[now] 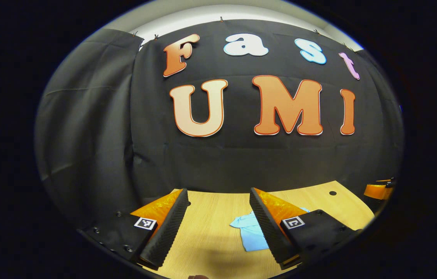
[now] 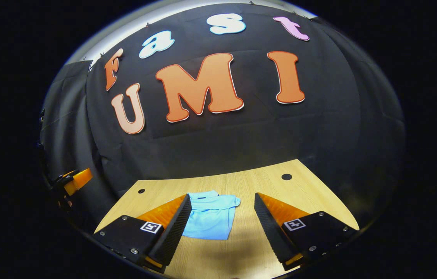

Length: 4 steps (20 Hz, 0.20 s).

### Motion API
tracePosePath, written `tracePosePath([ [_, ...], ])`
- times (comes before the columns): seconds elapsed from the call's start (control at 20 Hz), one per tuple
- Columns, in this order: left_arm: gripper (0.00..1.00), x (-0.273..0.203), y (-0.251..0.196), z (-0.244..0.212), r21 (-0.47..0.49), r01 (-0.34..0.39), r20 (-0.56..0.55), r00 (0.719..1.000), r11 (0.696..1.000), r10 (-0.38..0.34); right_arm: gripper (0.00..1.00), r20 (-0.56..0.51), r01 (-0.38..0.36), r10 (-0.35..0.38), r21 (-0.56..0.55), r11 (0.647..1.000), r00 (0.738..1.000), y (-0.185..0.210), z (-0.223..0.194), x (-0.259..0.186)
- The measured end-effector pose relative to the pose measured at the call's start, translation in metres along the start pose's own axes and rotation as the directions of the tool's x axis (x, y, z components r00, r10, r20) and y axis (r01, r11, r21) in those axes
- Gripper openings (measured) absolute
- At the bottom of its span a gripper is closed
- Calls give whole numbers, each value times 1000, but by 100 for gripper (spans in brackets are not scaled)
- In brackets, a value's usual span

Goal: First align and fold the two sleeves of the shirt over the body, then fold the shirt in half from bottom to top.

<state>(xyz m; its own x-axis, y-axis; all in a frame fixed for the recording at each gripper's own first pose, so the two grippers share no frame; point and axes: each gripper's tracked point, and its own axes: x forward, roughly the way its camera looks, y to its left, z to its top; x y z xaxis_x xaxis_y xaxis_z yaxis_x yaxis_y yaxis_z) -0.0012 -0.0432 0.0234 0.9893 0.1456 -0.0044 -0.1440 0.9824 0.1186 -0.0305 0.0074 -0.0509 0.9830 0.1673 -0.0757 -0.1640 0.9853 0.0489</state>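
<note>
Light-blue cotton shirt lies compact on pale wooden counter, sleeves tucked; my left tongs, right tongs gape wide, empty, raised clear.

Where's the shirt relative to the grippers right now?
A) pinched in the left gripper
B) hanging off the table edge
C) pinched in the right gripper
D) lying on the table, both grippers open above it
D: the light blue shirt lies on the wooden table, and both the right gripper and the left gripper have their fingers spread wide with nothing pressed between them.
</note>
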Motion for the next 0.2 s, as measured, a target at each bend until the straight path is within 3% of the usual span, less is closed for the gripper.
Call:
tracePosePath([
  [0.2,100,-12,29,-4,15,-6,22,1000,1000,5,98,29,23,-22,-7,1000,999,18,-5,-14],
])
